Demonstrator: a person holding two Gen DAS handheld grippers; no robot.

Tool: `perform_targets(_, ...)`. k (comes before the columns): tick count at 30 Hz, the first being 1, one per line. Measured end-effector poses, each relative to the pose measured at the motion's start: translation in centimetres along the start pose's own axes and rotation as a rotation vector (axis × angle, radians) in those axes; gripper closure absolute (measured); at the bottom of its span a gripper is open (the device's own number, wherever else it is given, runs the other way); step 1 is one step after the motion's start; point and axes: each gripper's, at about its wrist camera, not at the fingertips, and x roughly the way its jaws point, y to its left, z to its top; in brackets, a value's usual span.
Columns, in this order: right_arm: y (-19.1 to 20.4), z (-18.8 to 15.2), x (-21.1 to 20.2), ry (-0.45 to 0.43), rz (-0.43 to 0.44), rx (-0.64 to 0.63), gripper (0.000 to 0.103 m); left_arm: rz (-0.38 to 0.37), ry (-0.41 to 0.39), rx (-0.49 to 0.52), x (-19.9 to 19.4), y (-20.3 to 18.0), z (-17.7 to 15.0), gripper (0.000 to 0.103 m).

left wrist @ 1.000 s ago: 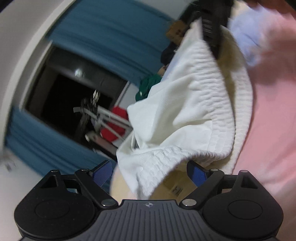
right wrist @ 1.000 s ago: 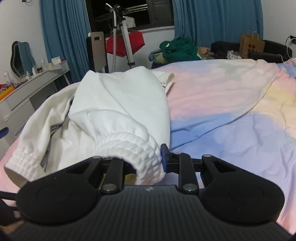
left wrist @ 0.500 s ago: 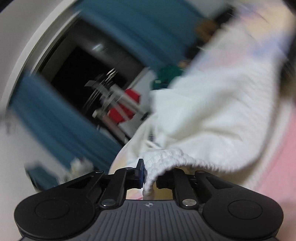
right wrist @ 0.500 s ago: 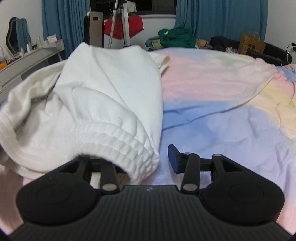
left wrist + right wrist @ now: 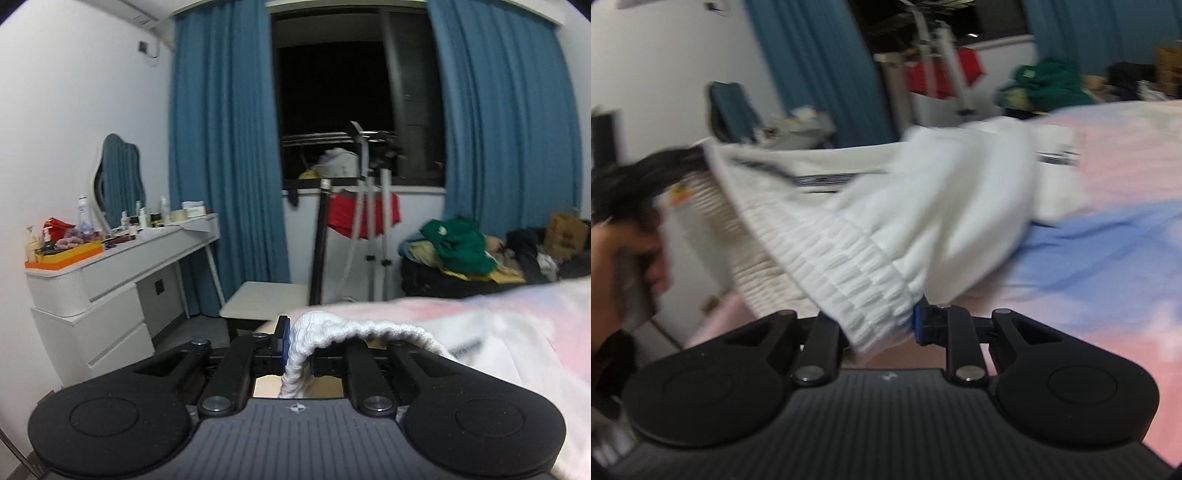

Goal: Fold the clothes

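A white garment (image 5: 923, 192) with a ribbed elastic waistband is stretched over the pastel bed (image 5: 1108, 258). My left gripper (image 5: 297, 349) is shut on the waistband (image 5: 332, 328), which arcs to the right over its fingers. My right gripper (image 5: 879, 325) is shut on the other part of the waistband (image 5: 857, 284). The left gripper and the hand holding it show blurred at the left edge of the right wrist view (image 5: 628, 206), pulling the band taut.
A white dressing table (image 5: 110, 273) with bottles and a mirror stands left. Blue curtains (image 5: 221, 147) frame a dark window. A drying rack (image 5: 365, 221) with a red cloth and a pile of clothes (image 5: 458, 243) stand beyond the bed.
The left gripper shut on the waistband and swung level, now facing the window. The right gripper closed on the band again after opening. The waistband is now pulled taut between them.
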Motion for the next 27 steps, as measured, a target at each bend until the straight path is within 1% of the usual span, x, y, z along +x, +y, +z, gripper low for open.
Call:
perform_targets(3, 2.8, 0.7, 3.3, -0.026, 0.077, 0.024, 0.079, 0.024, 0.014, -0.028, 3.0, 4.3, 3.4, 0.092)
perform_targets(5, 4.7, 1.2, 5.5, -0.043, 0.128, 0.04, 0.079, 0.051, 0.025, -0.032, 5.3, 7.0, 5.1, 0.092)
perform_targets(8, 7.6, 1.9, 8.8, -0.069, 0.205, 0.063, 0.078, 0.096, 0.062, -0.029, 9.8, 9.9, 5.7, 0.091)
perform_targets(10, 9.5, 2.4, 11.0, -0.086, 0.257, 0.079, 0.078, 0.106, 0.136, -0.049, 13.4, 11.7, 4.7, 0.091)
perform_targets(11, 9.9, 2.3, 12.0, -0.08, 0.259, 0.08, 0.077, 0.101, 0.149, -0.074, 14.2, 12.4, 4.0, 0.091)
perform_targets(16, 9.9, 0.6, 17.4, 0.005, 0.191, 0.056, 0.077, 0.073, 0.219, -0.202, 18.0, 15.7, 0.8, 0.09)
perform_targets(18, 9.5, 0.3, 18.0, 0.024, 0.212, 0.049, 0.074, 0.062, 0.245, -0.252, 19.5, 17.0, -0.5, 0.087)
perform_targets(19, 9.4, 0.4, 18.1, 0.031, 0.223, 0.038, 0.071, 0.06, 0.243, -0.265, 19.1, 17.2, -1.0, 0.08)
perform_targets(20, 9.4, 0.5, 18.1, 0.037, 0.229, 0.024, 0.064, 0.057, 0.242, -0.282, 18.9, 17.6, -1.2, 0.075)
perform_targets(21, 9.4, 0.7, 18.0, 0.043, 0.242, 0.016, 0.052, 0.053, 0.248, -0.298, 18.6, 18.2, -1.3, 0.062)
perform_targets(22, 9.3, 1.0, 18.0, 0.048, 0.26, 0.013, 0.042, 0.056, 0.263, -0.313, 18.2, 18.2, -1.9, 0.044)
perform_targets(23, 9.4, 1.2, 18.0, 0.051, 0.277, 0.008, 0.019, 0.062, 0.281, -0.333, 17.0, 18.2, -2.6, 0.034)
perform_targets(24, 9.7, 1.4, 17.9, 0.052, 0.293, 0.002, 0.011, 0.066, 0.3, -0.353, 16.4, 18.9, -2.8, 0.019)
perform_targets(25, 10.1, 1.3, 17.8, 0.054, 0.293, -0.013, 0.01, 0.068, 0.308, -0.361, 15.5, 19.0, -3.4, 0.015)
perform_targets(27, 11.1, 1.2, 17.3, 0.062, 0.271, -0.042, 0.01, 0.058, 0.315, -0.343, 13.5, 19.4, -3.8, 0.014)
